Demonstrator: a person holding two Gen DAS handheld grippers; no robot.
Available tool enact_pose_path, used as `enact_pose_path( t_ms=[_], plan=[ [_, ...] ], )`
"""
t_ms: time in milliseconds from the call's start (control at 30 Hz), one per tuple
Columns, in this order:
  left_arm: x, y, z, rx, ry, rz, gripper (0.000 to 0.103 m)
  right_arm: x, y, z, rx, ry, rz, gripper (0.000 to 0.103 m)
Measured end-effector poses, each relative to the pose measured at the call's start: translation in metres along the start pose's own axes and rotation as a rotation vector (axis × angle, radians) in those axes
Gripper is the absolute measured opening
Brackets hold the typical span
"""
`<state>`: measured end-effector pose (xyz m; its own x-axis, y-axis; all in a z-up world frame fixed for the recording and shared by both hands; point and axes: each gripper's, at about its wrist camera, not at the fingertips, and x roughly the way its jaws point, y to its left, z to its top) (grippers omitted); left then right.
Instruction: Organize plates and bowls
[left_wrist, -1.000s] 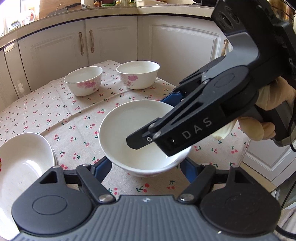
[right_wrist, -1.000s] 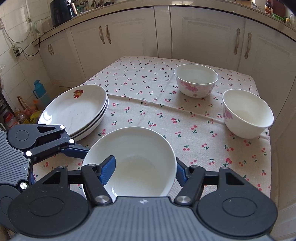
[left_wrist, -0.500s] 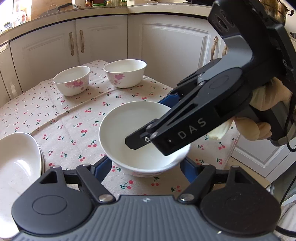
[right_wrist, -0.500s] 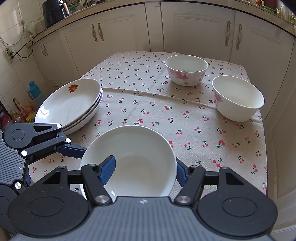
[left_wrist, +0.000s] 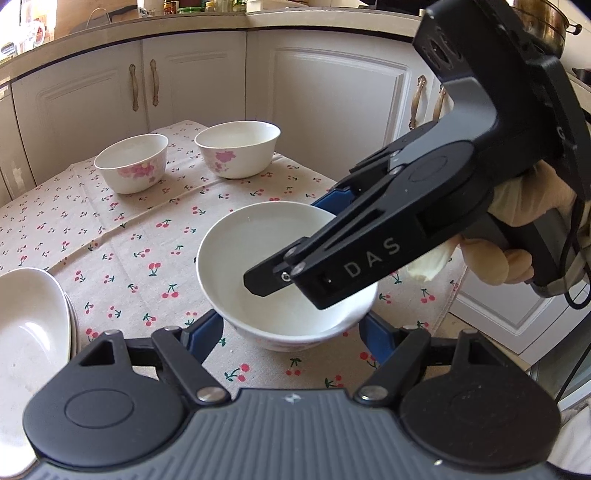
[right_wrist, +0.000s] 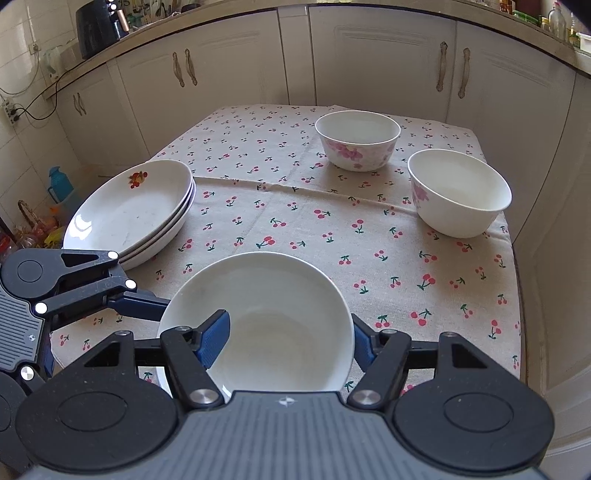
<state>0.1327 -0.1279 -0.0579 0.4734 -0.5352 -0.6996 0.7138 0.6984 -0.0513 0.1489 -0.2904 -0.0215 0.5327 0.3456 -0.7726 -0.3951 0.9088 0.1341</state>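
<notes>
A white bowl (left_wrist: 266, 273) (right_wrist: 273, 317) is held above the cherry-print tablecloth by both grippers. My left gripper (left_wrist: 291, 328) has its blue fingers on either side of the bowl, pressed on its outer wall. My right gripper (right_wrist: 288, 336) clamps the bowl's rim, one finger (right_wrist: 214, 338) inside and one outside; it also shows in the left wrist view (left_wrist: 354, 266). Two floral bowls (right_wrist: 357, 139) (right_wrist: 460, 192) stand at the far right. A stack of white plates (right_wrist: 129, 212) lies at the left.
The table (right_wrist: 280, 206) is small; its right edge drops off beside the nearer floral bowl. White cabinets (right_wrist: 369, 62) ring the table closely. A blue bottle (right_wrist: 59, 182) and clutter stand on the floor at the left.
The held bowl has risen and both grippers have pulled back slightly with it; the floral bowls and plates look farther away. The grips have not changed.
</notes>
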Motion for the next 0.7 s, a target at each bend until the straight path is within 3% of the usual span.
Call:
enact_pose_path(
  t_ms=[367, 533, 700],
  plan=[
    [0.0, 0.0, -0.001, 0.005, 0.0, -0.002, 0.081, 0.003, -0.001, -0.005, 0.004, -0.014, 0.017, 0.079],
    [-0.004, -0.002, -0.002, 0.037, -0.009, -0.01, 0.088, -0.004, 0.002, -0.006, -0.005, -0.064, 0.007, 0.101],
    [-0.017, 0.0, -0.002, 0.056, -0.019, -0.015, 0.092, -0.015, 0.0, -0.006, 0.003, -0.105, -0.01, 0.103]
  ],
)
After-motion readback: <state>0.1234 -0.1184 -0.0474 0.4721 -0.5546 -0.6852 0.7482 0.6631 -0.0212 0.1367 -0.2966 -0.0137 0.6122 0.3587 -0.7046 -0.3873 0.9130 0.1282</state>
